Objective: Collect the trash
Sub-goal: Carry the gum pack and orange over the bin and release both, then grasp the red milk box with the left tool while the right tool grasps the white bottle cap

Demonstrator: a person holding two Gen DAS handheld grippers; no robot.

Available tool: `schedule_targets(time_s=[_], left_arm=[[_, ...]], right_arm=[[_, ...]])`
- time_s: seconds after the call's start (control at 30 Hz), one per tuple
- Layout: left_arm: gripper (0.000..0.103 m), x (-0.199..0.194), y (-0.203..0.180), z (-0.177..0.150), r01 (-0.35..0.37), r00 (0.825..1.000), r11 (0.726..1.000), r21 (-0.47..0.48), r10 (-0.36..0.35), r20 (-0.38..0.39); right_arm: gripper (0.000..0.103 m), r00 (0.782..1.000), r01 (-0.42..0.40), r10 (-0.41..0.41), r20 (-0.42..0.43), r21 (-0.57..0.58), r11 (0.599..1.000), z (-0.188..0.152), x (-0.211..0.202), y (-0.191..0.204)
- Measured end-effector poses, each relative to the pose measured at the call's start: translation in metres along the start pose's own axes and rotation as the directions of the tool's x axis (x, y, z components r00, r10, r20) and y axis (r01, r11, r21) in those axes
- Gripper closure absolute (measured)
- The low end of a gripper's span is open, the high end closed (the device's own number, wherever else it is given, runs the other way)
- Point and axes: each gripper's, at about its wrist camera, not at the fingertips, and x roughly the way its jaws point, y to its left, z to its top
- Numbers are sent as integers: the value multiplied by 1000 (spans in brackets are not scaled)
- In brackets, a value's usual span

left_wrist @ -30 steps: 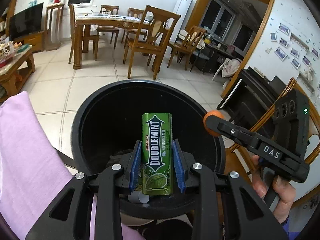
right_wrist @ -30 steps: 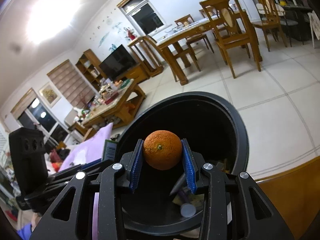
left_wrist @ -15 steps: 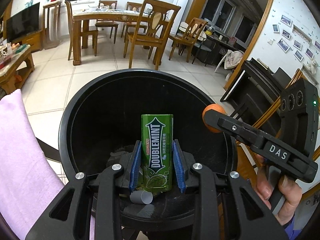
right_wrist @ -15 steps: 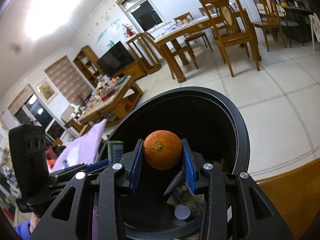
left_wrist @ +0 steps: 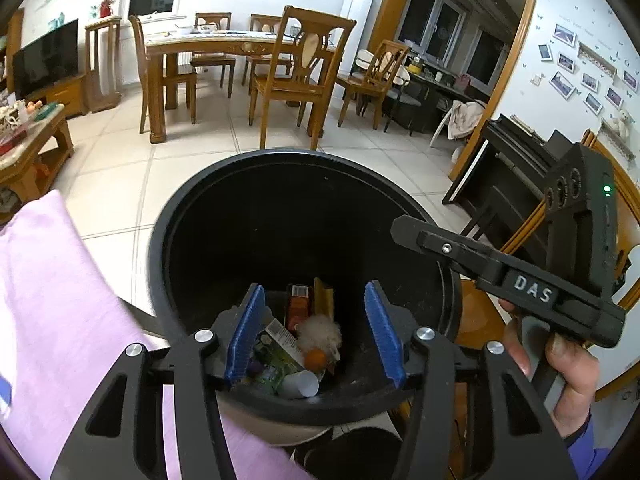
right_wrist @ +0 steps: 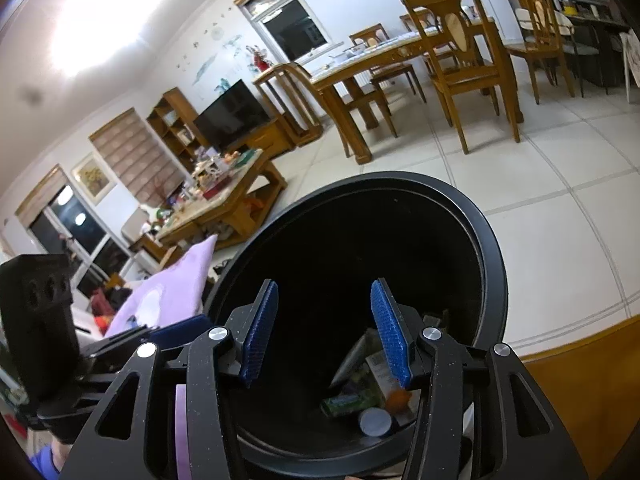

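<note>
While both tongs (left_wrist: 314,334) (right_wrist: 326,330) gape, each hangs inside the bin's rim (left_wrist: 160,220).

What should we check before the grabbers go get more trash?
1. Left gripper open, nothing in it: ok.
2. Right gripper open, nothing in it: ok.
3. Orange down in the bin: ok.
4. Green gum pack in the bin too: ok.
5. Both grippers above the bin's opening, not touching its rim: ok.
6. More trash left to pick up: cannot tell, none shows in these views.
</note>
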Motion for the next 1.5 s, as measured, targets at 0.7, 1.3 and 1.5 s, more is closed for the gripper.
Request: schedule_targets(time_s=[0.7,1.3,1.5], left_arm=[[50,-197,166,-109,-211,971,945,-250,231,55],[25,-263,208,-233,-352,929,888,-296,371,9],[15,-250,198,-232,-394,913,872,-292,408,-15]], right_arm=[[54,974,-176,129,-185,-272,946,-47,73,221],[27,935,-213,33,-354,-483,849,-125,177,409],[27,940,-125,-83,-332,-559,820,-136,208,423]])
